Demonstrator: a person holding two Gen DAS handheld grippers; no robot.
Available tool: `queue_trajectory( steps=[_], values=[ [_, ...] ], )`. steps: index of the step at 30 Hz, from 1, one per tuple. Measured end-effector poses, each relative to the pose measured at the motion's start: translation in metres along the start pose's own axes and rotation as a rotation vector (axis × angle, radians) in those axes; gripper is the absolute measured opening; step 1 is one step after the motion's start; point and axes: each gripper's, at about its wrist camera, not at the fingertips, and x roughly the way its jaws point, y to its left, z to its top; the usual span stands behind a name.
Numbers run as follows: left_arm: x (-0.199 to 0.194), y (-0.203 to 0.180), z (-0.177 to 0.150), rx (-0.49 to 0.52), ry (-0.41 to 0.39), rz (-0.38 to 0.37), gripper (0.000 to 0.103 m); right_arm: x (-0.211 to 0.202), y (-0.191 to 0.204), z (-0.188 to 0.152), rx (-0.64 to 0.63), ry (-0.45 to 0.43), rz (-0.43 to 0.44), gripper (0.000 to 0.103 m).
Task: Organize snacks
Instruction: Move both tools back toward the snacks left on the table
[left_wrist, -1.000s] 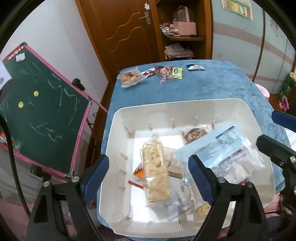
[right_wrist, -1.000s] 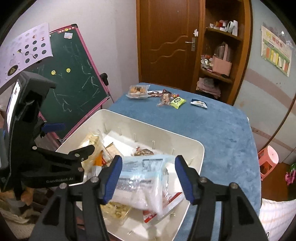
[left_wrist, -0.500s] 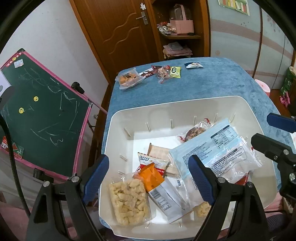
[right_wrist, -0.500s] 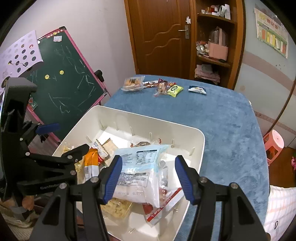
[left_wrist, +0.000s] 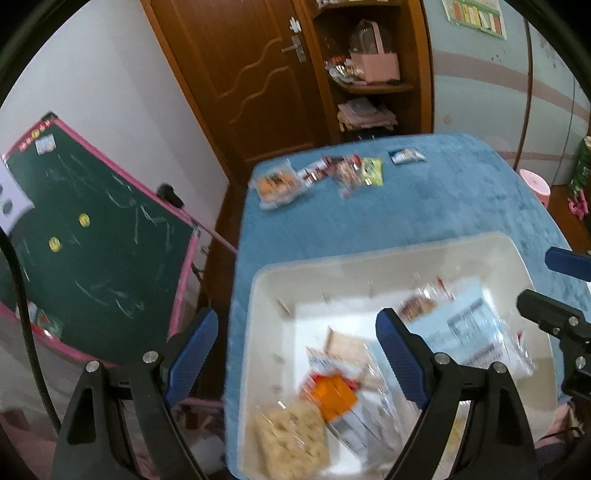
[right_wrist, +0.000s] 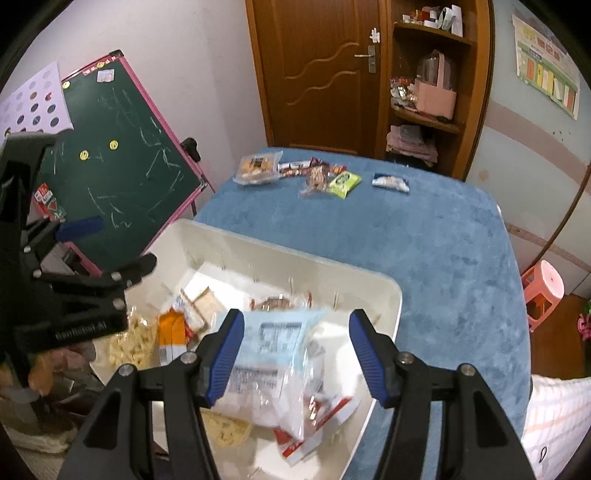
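A white bin (left_wrist: 373, 254) (right_wrist: 280, 247) sits on the near end of the blue table and holds several snack packs: a pale-blue pack (left_wrist: 469, 332) (right_wrist: 273, 347), an orange pack (left_wrist: 334, 397) (right_wrist: 171, 328) and a clear bag of yellow puffs (left_wrist: 291, 443) (right_wrist: 133, 341). My left gripper (left_wrist: 295, 354) is open and empty over the bin's left edge. My right gripper (right_wrist: 297, 350) is open and empty just above the pale-blue pack. Several loose snacks lie at the table's far end: a clear cookie pack (left_wrist: 277, 184) (right_wrist: 256, 168), a green pack (left_wrist: 371, 171) (right_wrist: 343, 182), a blue-white pack (left_wrist: 406, 155) (right_wrist: 390, 182).
A green chalkboard (left_wrist: 92, 251) (right_wrist: 114, 158) with a pink frame leans left of the table. A wooden door and shelf stand behind the table. A pink stool (right_wrist: 545, 291) is on the right. The blue table top (left_wrist: 424, 206) lies between bin and loose snacks.
Both grippers rose and pulled back from the bin. The pale-blue pack now lies in the bin, free of my right gripper. The left view swung leftward.
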Motion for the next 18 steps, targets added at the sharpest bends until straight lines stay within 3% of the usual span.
queue_trajectory(
  steps=[4, 9, 18],
  values=[
    [-0.006, 0.019, 0.037, 0.032, -0.066, 0.056, 0.087, -0.003, -0.005, 0.03, -0.023, -0.016, -0.009, 0.06],
    [-0.011, 0.042, 0.091, 0.071, -0.135, 0.12, 0.088, -0.011, -0.02, 0.093, -0.04, -0.058, -0.041, 0.06],
    [0.022, 0.073, 0.197, 0.157, -0.145, 0.239, 0.088, -0.004, -0.06, 0.212, -0.008, -0.106, -0.09, 0.06]
  ],
)
